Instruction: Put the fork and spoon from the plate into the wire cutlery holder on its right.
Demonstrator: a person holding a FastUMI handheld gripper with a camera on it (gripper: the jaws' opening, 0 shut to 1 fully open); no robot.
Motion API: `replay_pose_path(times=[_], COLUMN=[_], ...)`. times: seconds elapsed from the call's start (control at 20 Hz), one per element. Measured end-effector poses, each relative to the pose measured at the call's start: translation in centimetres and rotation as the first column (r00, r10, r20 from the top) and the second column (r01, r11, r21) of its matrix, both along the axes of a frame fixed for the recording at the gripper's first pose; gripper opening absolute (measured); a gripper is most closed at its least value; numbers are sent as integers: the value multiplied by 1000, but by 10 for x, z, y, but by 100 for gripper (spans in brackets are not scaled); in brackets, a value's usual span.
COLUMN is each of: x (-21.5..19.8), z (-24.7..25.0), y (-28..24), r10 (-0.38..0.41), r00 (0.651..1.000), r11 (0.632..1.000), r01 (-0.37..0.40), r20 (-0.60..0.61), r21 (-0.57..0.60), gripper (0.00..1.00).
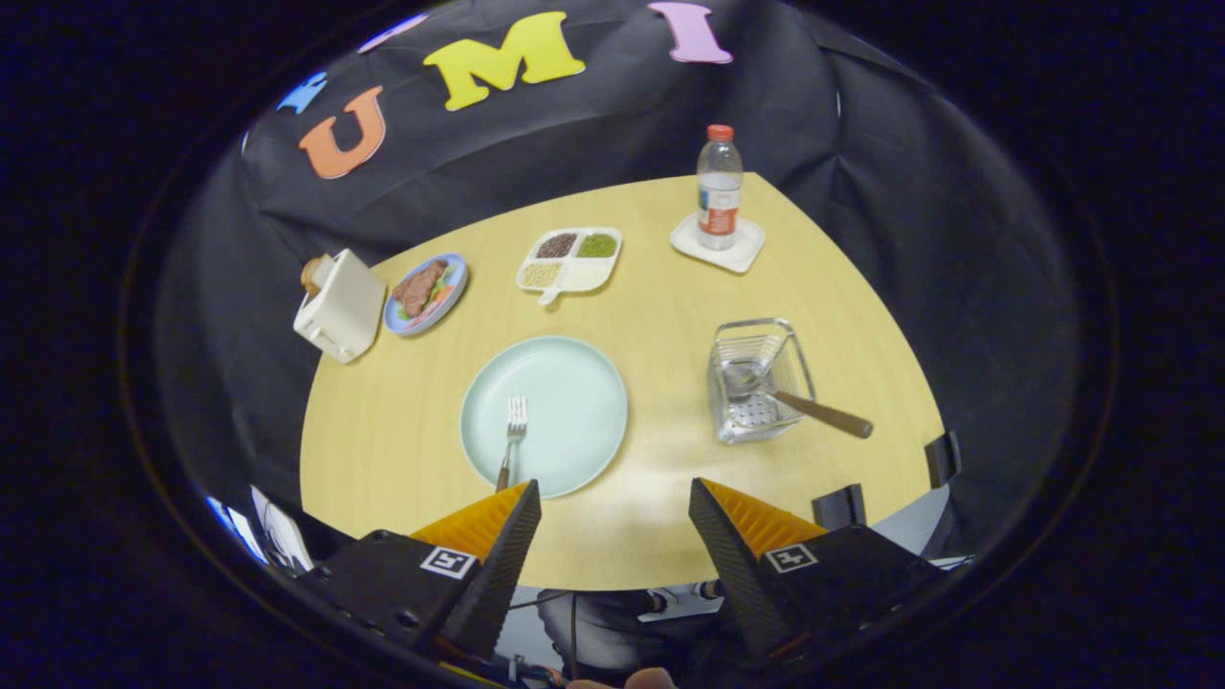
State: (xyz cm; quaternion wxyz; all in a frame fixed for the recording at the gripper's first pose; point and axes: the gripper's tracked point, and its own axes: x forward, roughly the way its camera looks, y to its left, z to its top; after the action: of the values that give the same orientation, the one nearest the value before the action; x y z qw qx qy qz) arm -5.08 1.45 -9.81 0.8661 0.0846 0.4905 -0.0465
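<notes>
I see the plate [544, 413] on the bench [660, 536] near its front edge, left of centre. The fork [512, 435] lies on the plate, handle toward the front edge. The wire cutlery holder [758, 380] stands right of the plate, well apart from it. The spoon [794, 400] rests in the holder, its handle leaning out over the holder's right side. Behind the plate sits a divided tray [570, 259]; left of that a food dish [426, 292], then a toaster [340, 304] at the bench's left edge. A bottle [719, 188] stands on a coaster [718, 243] near the back corner. The jaws [614, 512] stand apart, over the front edge, holding nothing.
</notes>
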Motion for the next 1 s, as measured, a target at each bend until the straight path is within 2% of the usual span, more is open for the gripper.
replay_pose_path(times=[0.15, 0.4, 0.75, 0.8, 0.95, 1.0], x=[1, 2, 6, 5, 1, 1], z=[-20, -69, -114, -118, -131, -135], y=[38, 86, 108, 108, 112, 110], r10=[36, 41, 9, 4, 0, 0], r00=[999, 995, 986, 984, 975, 974], r11=[999, 999, 1000, 1000, 999, 999], r01=[-36, -39, -4, 2, 10, 7], r20=[-17, -90, -165, -177, -221, -227], r21=[2, 31, 30, 30, 45, 31], gripper=[93, 93, 92, 84, 78, 72])
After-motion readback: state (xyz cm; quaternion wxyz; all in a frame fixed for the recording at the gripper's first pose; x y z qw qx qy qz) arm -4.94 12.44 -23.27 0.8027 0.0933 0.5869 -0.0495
